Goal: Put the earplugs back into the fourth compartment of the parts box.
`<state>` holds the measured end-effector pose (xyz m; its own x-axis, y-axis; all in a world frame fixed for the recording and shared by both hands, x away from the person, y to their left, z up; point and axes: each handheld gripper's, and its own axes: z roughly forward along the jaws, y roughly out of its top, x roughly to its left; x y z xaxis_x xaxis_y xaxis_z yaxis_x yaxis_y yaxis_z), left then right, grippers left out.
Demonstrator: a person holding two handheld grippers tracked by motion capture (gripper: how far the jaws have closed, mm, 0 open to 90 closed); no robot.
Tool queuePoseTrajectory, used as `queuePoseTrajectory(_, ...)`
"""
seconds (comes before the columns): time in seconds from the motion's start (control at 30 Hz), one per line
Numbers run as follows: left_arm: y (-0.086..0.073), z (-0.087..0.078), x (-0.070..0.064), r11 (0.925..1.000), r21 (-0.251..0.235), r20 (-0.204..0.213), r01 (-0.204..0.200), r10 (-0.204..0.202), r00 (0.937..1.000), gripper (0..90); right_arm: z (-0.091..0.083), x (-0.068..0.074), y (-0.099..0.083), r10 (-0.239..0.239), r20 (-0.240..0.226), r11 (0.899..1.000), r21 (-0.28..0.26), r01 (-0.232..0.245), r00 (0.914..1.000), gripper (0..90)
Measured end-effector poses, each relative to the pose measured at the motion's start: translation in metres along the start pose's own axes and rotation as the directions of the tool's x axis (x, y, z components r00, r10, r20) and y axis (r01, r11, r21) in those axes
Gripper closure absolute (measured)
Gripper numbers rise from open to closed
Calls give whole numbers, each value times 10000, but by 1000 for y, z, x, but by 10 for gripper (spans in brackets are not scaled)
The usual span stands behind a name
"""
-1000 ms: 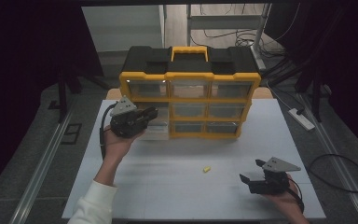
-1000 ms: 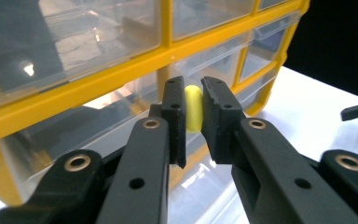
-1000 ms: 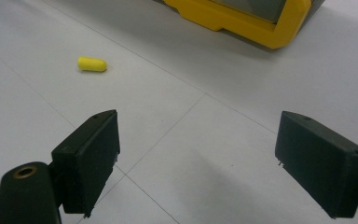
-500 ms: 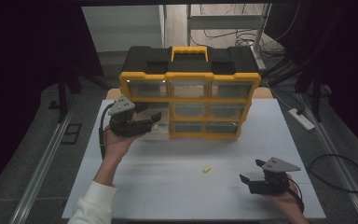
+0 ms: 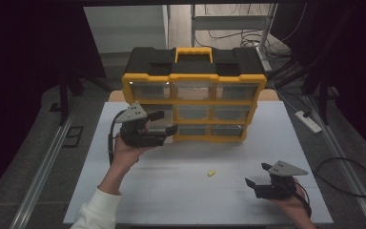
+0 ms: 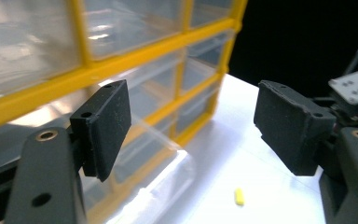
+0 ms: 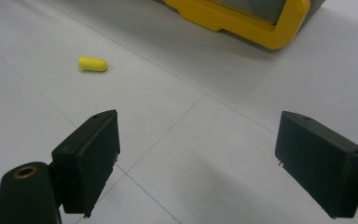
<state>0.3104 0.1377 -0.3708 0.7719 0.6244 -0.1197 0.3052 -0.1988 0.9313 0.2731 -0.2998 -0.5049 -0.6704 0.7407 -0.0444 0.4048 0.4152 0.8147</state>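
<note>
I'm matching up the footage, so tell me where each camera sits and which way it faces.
High view: above the person's side, facing forward and down on the white table and drawer cabinet; both forearms and tools show.
Left gripper view: rides the left tool, open, facing the cabinet's clear drawers.
Right gripper view: rides the right tool, open, low over the table.
All three share the yellow pellet.

Left gripper (image 5: 164,122): black body, grey three-cornered plate on top, black cable trailing beside the wrist.
Right gripper (image 5: 256,174): black body, grey three-cornered plate with small holes, black cable at the wrist.
Pads (image 6: 106,126): matte black rectangular blocks, small screw holes near the edges.
Jaw arms: black, brass-coloured ringed holes.
Sleeve (image 5: 97,212): white, long, on the left arm.
</note>
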Motion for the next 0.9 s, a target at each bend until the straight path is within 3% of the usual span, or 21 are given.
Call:
queuePoseTrajectory(0.23, -3, 14, -19, 9968, 613, 449, -506, 479, 9978, 268, 0, 0, 0, 24, 10, 10000, -1, -24, 10000, 146)
queuePoseTrajectory(0.33, -10, 29, -30, 9881, 1248, 808, -895, 798, 9935, 268, 0, 0, 0, 60, 7, 10000, -20, -60, 10000, 146)
queuePoseTrajectory(0.8, -28, 64, -47, 9640, 2352, 1504, -1243, 903, 9845, 267, 0, 0, 0, 33, -7, 10000, -4, -33, 10000, 146)
queuePoseTrajectory(0.9, -34, 73, -50, 9535, 2677, 1633, -1387, 970, 9818, 267, 0, 0, 0, 32, -6, 10000, -1, -32, 10000, 146)
